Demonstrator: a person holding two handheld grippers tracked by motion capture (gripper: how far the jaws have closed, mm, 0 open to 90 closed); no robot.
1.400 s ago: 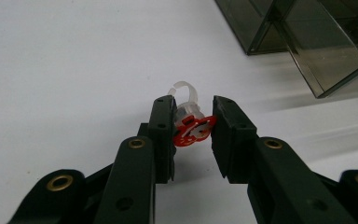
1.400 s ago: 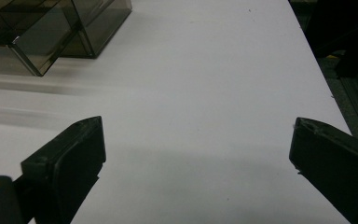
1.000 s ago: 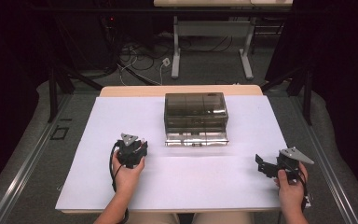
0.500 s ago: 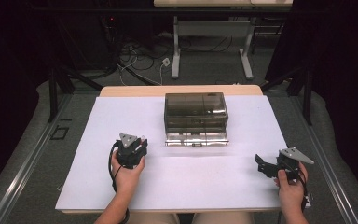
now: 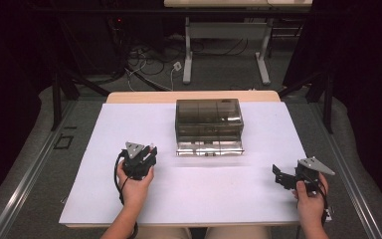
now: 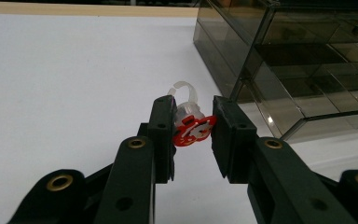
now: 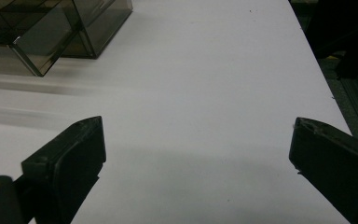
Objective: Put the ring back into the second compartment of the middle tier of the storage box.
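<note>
Smoky compartment box (image 5: 209, 125) sits between both claws on white table (image 5: 129, 119).

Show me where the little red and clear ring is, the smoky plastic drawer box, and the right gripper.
ring (image 6: 193, 129): left gripper view, on its red flower-shaped top, held between the jaws.
drawer box (image 5: 209, 117): high view, on its lid.
right gripper (image 7: 198, 154): right gripper view, midway between its wide-open jaws.

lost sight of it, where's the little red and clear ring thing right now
The red and clear ring sits clamped in the left gripper, just above the white table, left of the smoky plastic drawer box.
</note>
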